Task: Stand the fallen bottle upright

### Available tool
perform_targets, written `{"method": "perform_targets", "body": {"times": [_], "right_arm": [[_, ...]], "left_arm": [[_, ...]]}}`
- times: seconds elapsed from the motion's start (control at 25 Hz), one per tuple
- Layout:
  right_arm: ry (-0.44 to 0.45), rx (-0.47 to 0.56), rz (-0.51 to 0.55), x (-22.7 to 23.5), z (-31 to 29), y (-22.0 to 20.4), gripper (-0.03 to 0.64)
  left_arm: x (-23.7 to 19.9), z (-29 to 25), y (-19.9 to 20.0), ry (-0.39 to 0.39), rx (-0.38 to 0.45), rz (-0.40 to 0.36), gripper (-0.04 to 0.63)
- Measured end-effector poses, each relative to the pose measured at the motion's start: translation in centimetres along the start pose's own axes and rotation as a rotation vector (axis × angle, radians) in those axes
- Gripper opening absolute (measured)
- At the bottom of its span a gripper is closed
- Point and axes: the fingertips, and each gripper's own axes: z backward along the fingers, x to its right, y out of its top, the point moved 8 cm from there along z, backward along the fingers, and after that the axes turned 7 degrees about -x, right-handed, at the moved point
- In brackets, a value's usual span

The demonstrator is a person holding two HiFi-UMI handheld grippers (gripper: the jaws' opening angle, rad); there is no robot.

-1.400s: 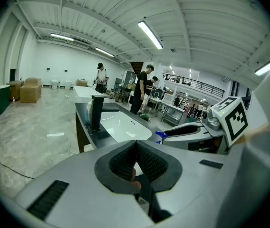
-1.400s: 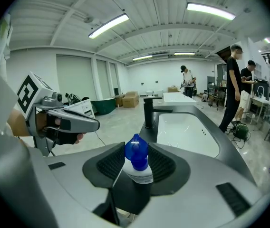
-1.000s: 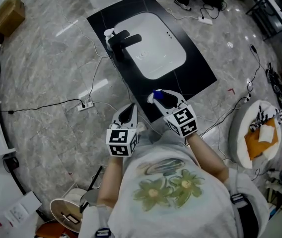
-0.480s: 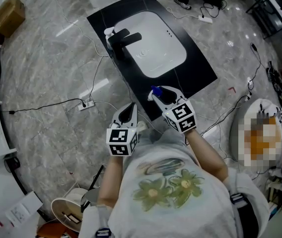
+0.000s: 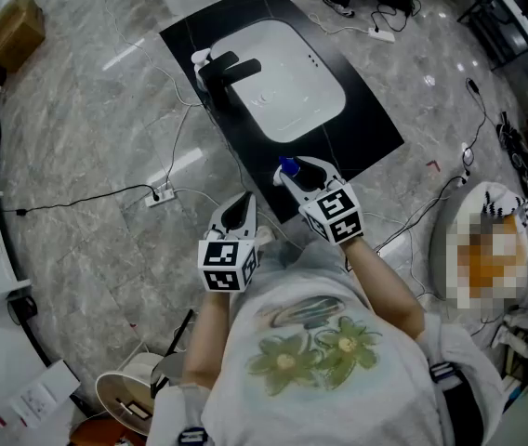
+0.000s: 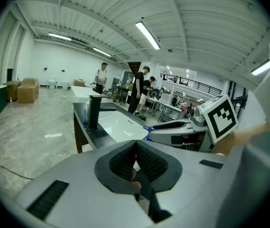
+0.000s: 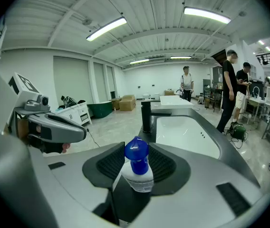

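Right gripper view: nearest the lens, the right gripper (image 7: 136, 162) pinches the bottle (image 7: 139, 178). Its ribbed pads press on the white shoulder from both sides, and the blue cap (image 7: 136, 151) stands up between the jaws. The base is out of sight below the gripper body, so I cannot tell whether it touches anything. Off to the left hangs the left gripper (image 7: 54, 127). In its own view its jaws are pressed together with nothing between them.

In the head view the bottle sits at the tip of the right gripper, over the near corner of the black surface (image 5: 366, 128), and only its cap shows there. Just beyond on that surface lies the white sink basin (image 5: 292, 72), with the black faucet (image 5: 222, 72) at its far left edge. Well past the surface, a few people (image 7: 230, 87) stand on the workshop floor.

By my reading, the step in hand is the setting-down: the bottle is gripped and appears roughly cap-up, but it is not yet shown standing on its own. The next move calls for lowering it onto the flat black rim near the basin, not onto the sloping white bowl. Its base should meet the surface squarely. Then the jaws should part gently, so that the narrow bottle is not tipped as the pads leave it.
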Motion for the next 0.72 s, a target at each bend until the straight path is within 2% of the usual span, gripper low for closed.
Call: {"method": "perform_targets", "body": {"times": [0.44, 0.72], "right_arm": [[0.006, 0.074, -0.049, 0.1, 2.1, 0.1, 0.176], [0.005, 0.125, -0.023, 0.1, 5.3, -0.6, 0.170]], "left_arm": [[2.2, 0.8, -1.2, 0.009, 0.009, 0.009, 0.018], [4.2, 1.5, -1.0, 0.024, 0.044, 0.032, 0.018]]}}
